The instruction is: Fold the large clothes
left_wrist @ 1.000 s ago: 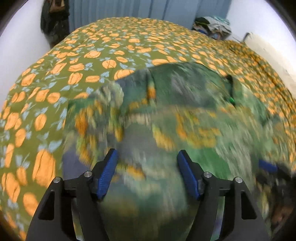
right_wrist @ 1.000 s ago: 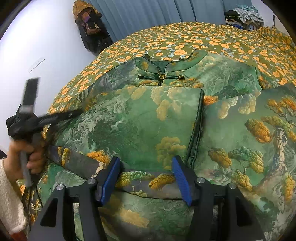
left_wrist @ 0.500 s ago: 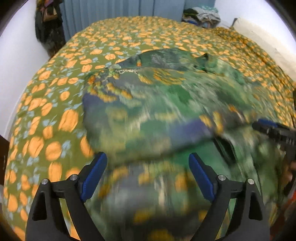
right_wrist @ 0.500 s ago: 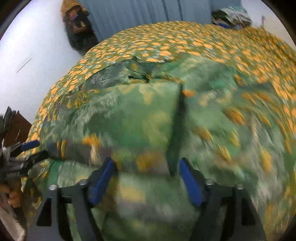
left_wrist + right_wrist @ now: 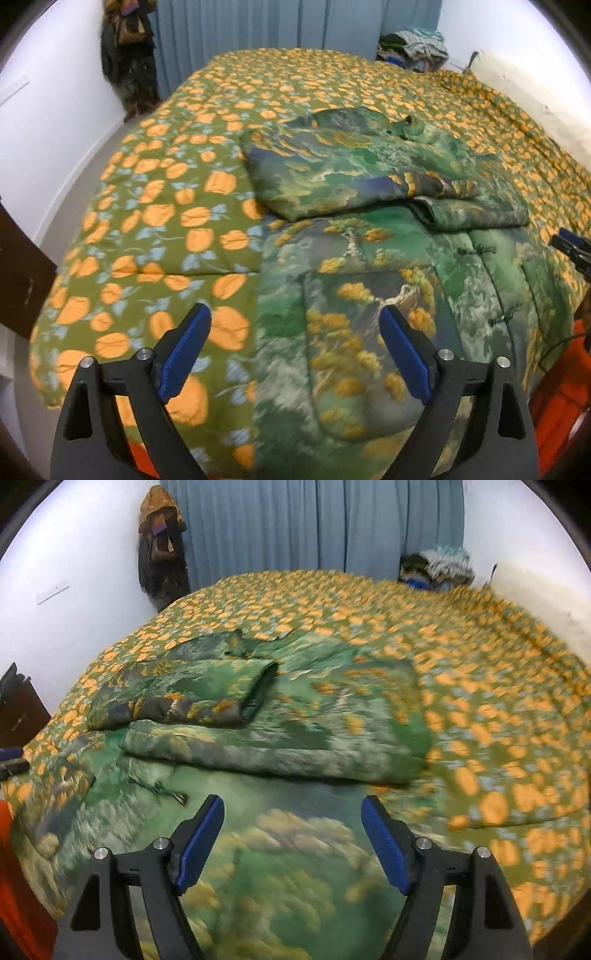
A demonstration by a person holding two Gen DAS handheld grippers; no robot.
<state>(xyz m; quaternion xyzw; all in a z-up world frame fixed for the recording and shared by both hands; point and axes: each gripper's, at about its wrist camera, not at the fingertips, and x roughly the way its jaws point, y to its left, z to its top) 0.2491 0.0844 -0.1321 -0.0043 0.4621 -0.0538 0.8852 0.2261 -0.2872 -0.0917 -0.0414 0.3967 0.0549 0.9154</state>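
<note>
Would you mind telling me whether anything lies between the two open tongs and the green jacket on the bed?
Nothing visible does. The left tongs and right tongs both stand open over the lower half of the green jacket, with only air between. Its sleeves lie folded across the upper half, on the floral quilt.

jacket (image 5: pixel 369 229) on bedspread (image 5: pixel 166 221) | sleeves folded over chest | clothes pile (image 5: pixel 413 48) behind bed

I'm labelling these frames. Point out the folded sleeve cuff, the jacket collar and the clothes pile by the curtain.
sleeve cuff (image 5: pixel 424 212), left wrist view, dark opening.
jacket collar (image 5: pixel 415 129), left wrist view, upright edge.
clothes pile (image 5: pixel 441 568), right wrist view, striped top.
</note>
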